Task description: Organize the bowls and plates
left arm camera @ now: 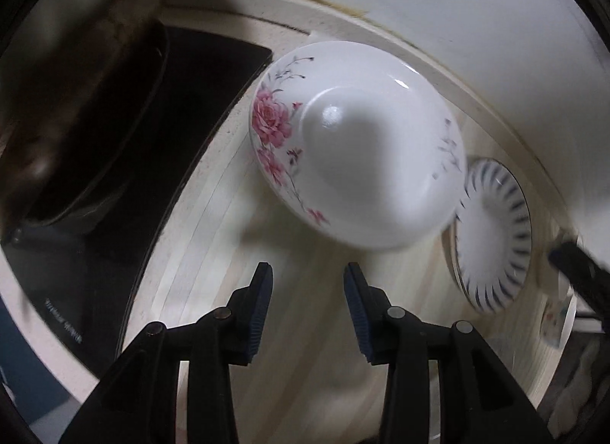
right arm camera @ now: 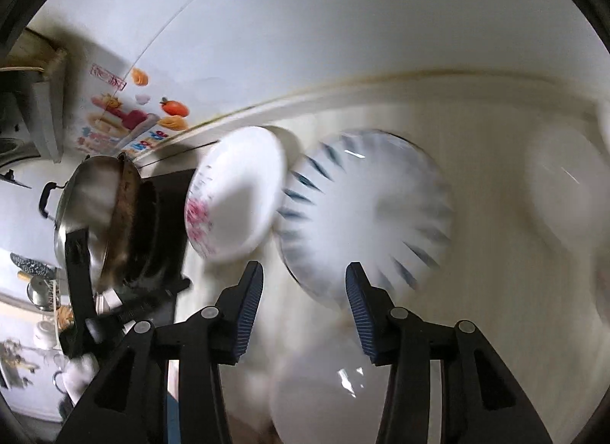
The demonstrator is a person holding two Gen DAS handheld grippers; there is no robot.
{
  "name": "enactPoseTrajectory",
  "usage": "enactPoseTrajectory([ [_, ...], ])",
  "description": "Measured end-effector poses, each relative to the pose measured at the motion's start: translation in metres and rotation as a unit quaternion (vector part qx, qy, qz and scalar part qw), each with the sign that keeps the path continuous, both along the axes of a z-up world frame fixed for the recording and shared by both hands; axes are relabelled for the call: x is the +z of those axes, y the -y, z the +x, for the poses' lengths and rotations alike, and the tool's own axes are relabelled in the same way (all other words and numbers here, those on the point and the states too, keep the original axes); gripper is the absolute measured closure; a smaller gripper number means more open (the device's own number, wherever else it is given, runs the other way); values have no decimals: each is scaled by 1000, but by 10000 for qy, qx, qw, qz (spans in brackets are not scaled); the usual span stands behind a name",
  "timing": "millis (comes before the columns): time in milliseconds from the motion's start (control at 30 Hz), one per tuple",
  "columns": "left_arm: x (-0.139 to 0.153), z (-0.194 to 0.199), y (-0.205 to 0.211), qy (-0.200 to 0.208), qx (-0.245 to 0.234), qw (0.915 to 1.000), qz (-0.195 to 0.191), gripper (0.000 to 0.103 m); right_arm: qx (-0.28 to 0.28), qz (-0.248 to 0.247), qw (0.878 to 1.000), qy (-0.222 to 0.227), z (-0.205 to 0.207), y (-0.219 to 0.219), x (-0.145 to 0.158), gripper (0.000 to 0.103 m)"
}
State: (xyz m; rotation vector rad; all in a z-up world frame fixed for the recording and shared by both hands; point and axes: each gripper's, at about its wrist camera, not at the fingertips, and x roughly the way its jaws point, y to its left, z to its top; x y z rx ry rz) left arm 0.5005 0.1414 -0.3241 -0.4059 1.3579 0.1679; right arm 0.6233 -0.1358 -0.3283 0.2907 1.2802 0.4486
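A wok [right arm camera: 103, 211] sits on the dark stove [left arm camera: 183, 108] at left. The left gripper [left arm camera: 308, 304], fingers spread and empty, faces the rose-patterned bowl [left arm camera: 354, 161], which touches the blue-striped plate [right arm camera: 366, 215]; the right gripper [right arm camera: 305, 306], likewise released, points at that plate, probably to stack it.

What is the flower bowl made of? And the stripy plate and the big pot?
The flower bowl looks like glazed ceramic, maybe porcelain: smooth white with bright shiny spots and printed pink roses. The stripy plate seems the same glossy white ceramic with blue rim stripes, though it is blurred. The big pot looks like bare metal, probably steel: silvery and mirror-like.
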Motion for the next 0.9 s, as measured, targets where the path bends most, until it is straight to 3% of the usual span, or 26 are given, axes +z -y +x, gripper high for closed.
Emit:
enactPoseTrajectory([
  [167,-20,19,-14,-102,221,9994,-230,67,489,-596,9968,194,73,-68,-32,55],
  [367,-35,38,-22,-163,279,9992,-249,67,778,-1112,9905,206,123,-104,-67,55],
  [467,-41,45,-26,-229,307,9990,-244,67,809,-1143,9900,180,134,-109,-77,61],
  [533,-45,51,-27,-236,324,9989,-257,67,854,-1133,9898,129,139,-112,-84,71],
  [600,-46,56,-25,-180,301,9992,-213,77,946,-1016,9902,122,141,-117,-87,80],
  [633,-45,59,-25,-147,308,9993,-177,78,1015,-952,9902,152,141,-121,-87,86],
  [700,-42,61,-26,-96,349,9993,-115,78,1102,-1129,9869,331,139,-127,-86,86],
  [900,-32,56,-21,47,317,9995,-16,78,1108,-993,9883,348,133,-125,-87,89],
])
